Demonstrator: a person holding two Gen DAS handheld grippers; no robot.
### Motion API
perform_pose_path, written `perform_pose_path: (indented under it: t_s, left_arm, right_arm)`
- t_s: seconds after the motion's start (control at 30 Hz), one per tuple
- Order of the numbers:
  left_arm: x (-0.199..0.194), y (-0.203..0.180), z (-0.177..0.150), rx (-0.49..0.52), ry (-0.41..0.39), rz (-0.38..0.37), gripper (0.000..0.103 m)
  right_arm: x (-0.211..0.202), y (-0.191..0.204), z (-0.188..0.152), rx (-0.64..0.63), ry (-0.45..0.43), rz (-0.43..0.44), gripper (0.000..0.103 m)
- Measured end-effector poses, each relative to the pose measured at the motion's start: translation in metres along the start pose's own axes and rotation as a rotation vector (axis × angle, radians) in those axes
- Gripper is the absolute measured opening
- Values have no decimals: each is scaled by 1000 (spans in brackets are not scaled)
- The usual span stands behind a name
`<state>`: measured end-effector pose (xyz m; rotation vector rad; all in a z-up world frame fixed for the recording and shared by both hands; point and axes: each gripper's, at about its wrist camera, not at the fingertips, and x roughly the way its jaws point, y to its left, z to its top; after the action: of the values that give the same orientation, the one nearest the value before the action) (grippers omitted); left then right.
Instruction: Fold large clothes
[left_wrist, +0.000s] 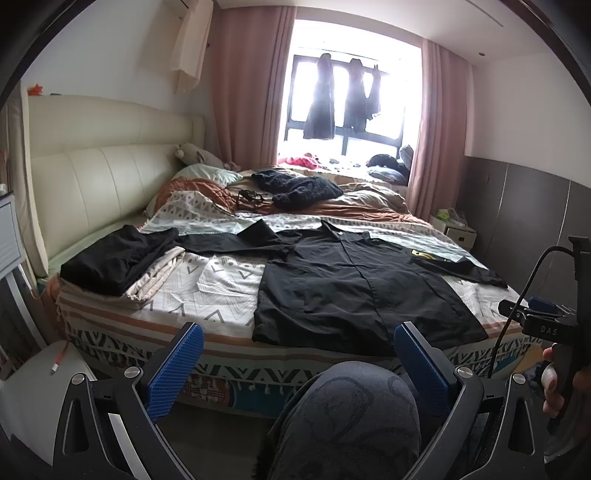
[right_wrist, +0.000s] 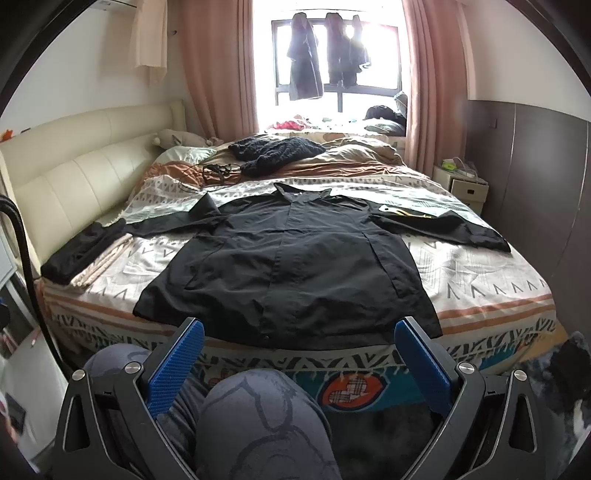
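Daylight from a window hung with pink curtains falls across a wide bed covered in a white, grey and orange zigzag-patterned quilt, with a cream padded headboard along its left side. Spread flat on the near half of that quilt lies a long black button-front coat, collar toward the window, hem reaching the near edge of the mattress, both sleeves stretched out sideways. A small yellow and white object rests just beside the coat's right shoulder (too small to tell what it is). At the left edge of the bed a folded black garment sits on top of a folded beige cloth, the coat's left sleeve reaching toward them. Farther back, a dark knitted sweater lies crumpled on rumpled bedding.

Both tools are held short of the bed, above the person's knees in grey patterned trousers. The left gripper has its blue ribbed pads spread wide with nothing between them. The right gripper is likewise spread wide and empty. In the left view, a hand grasps the right tool's black handle at the frame's right edge.
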<state>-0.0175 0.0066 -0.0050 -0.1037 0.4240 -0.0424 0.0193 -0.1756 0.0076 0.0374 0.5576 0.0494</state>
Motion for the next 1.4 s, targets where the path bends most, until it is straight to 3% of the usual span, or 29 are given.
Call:
perform_pose_path:
  t_s: [0.87, 1.13, 1.4]
  left_arm:
    - [1, 11, 5, -10, 5, -1, 103]
    - [20, 19, 11, -32, 29, 9, 103]
    - [58, 32, 23, -56, 66, 43, 103]
  right_arm:
    - [0, -2, -1, 3, -2, -19, 103]
    - [8, -4, 6, 4, 5, -36, 103]
    - [47, -4, 27, 18, 36, -63, 103]
